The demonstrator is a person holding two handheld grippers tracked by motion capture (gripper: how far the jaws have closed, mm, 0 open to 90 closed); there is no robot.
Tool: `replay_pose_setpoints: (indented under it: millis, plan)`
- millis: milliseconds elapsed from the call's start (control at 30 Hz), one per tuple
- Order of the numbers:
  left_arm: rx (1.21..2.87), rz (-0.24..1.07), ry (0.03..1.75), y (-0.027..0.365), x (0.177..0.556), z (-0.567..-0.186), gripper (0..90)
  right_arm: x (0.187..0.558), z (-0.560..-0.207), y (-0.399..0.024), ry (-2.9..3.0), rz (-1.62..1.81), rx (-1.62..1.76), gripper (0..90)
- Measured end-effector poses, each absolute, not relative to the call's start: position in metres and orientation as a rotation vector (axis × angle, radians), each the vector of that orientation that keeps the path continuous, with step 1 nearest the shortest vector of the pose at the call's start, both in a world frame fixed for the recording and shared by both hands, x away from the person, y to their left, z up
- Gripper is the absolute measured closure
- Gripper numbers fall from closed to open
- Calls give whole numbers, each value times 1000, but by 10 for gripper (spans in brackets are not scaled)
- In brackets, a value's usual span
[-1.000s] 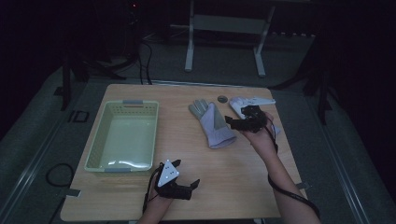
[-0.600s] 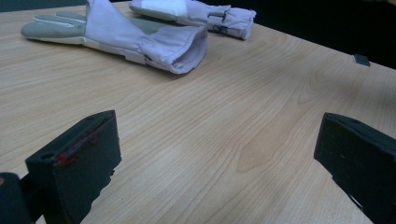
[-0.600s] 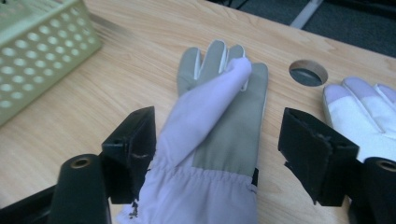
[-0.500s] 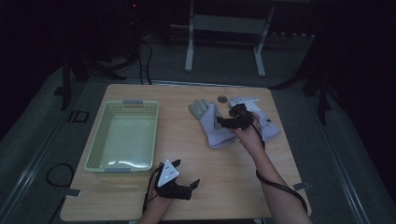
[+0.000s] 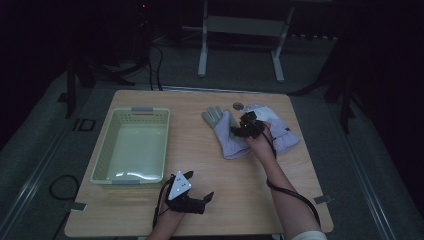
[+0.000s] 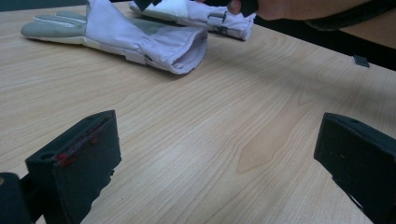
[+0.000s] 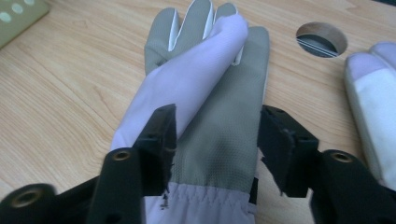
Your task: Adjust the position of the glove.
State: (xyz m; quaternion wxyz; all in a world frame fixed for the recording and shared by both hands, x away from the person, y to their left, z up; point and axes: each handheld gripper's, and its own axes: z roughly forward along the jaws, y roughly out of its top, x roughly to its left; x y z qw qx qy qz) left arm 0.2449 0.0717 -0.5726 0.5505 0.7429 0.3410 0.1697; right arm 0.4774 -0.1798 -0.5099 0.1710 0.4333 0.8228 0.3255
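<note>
We have our right gripper [image 7: 215, 140] closing astride the glove [image 7: 210, 107] right of the empty basket [image 5: 131, 145], not yet pinching; the left gripper [image 6: 210, 158] waits wide open, nothing binned.

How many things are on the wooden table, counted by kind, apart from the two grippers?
Grey and white fabric work gloves: 2, one under the right gripper, one beside it
Pale green plastic basket: 1
Total: 3
</note>
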Motion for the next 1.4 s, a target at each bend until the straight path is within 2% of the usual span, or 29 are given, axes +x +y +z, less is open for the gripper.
replay_pose_setpoints:
  millis: [133,400,567,733,867,1067,1400]
  plan:
    - [1758,399,807,72,245,-573,7,483,-521,-178,2340,877,1250,436]
    - [1758,394,809,72,245,-573,7,490,-538,-177,2343,800,1277,427]
    - [1758,394,808,72,245,-573,7,492,-542,-176,2393,812,1285,515]
    - [1759,397,807,71,245,-573,7,490,-544,-174,2411,813,1258,669]
    - [1759,396,807,71,245,-573,7,486,-542,-167,2401,779,1258,754]
    - [1758,391,805,72,245,-573,7,482,-536,-175,2377,894,1399,802]
    - [1759,392,804,72,245,-573,7,453,-509,-180,2295,1080,1435,816]
